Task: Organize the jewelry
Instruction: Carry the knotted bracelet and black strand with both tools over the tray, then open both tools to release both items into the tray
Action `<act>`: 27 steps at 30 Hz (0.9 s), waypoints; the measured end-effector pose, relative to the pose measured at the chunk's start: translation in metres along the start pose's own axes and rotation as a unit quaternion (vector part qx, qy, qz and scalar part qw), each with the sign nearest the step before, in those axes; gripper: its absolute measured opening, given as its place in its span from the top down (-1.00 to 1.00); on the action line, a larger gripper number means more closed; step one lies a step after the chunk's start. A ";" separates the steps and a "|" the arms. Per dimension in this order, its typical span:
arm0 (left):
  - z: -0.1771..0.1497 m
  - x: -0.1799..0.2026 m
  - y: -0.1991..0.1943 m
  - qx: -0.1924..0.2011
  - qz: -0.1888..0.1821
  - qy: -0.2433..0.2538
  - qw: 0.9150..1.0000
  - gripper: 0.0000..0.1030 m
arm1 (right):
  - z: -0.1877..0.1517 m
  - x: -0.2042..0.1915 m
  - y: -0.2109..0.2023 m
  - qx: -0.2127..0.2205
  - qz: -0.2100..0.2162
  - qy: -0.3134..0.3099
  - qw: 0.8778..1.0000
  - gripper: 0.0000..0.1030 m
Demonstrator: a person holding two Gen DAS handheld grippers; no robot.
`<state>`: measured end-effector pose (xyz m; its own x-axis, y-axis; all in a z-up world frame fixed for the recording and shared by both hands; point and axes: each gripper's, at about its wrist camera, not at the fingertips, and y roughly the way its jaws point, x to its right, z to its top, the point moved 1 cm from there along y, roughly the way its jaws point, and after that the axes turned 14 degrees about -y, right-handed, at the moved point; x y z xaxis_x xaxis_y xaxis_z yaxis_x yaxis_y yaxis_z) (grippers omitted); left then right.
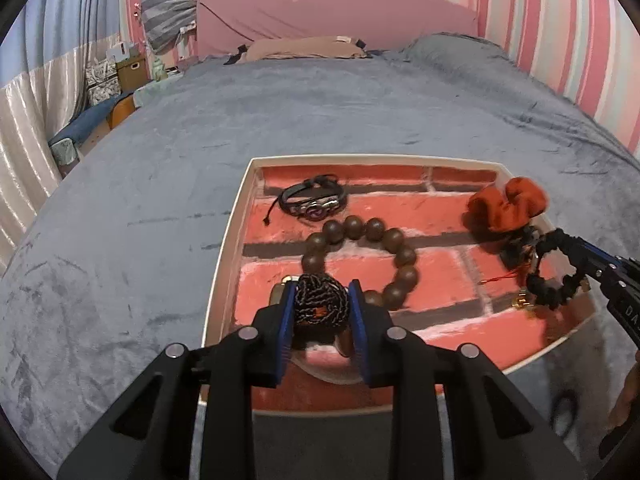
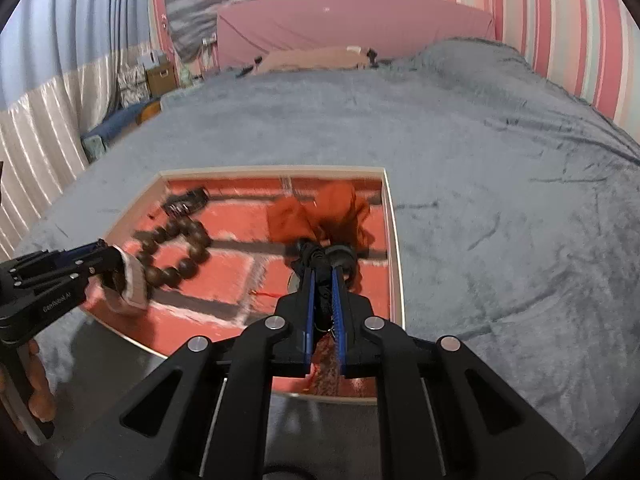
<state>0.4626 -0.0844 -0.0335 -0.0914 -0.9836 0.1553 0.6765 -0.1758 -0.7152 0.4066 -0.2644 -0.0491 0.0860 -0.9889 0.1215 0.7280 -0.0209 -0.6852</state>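
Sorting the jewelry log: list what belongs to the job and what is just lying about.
Job:
- box
- braided piece in left tongs
- black beaded bracelet in right tongs
- wooden bead bracelet
- black leather bracelet
- orange cloth piece

Lying about:
- grey blanket
- pillow

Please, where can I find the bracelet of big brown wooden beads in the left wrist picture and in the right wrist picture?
Left wrist view: the wooden bead bracelet lies mid-frame in the tray, just beyond the left hand-held gripper.
Right wrist view: the same bracelet is at the left, in the tray's left part, blurred, beside the other gripper's tip.
Shared landmark: the orange cloth at the tray's far right.
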 end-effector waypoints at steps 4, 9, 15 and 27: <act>0.001 -0.007 0.010 0.002 0.013 0.004 1.000 0.46 | -0.013 0.003 0.023 -0.033 -0.003 0.004 0.999 0.82; -0.001 -0.014 0.014 -0.011 0.010 0.005 1.000 0.31 | -0.020 0.003 0.036 -0.056 -0.008 -0.001 0.998 0.79; -0.007 -0.012 -0.005 -0.002 0.008 0.006 1.000 -0.23 | -0.017 0.003 0.011 -0.033 0.005 0.003 0.999 0.08; -0.018 -0.018 -0.091 0.028 -0.005 -0.011 1.000 -0.68 | -0.036 0.022 -0.081 0.030 0.015 0.042 0.999 -0.76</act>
<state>0.3898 -0.0512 0.0168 -0.0826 -0.9805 0.1783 0.7155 -0.1829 -0.6742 0.3247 -0.2898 -0.0167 0.0523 -0.9979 0.0387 0.7661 0.0152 -0.6426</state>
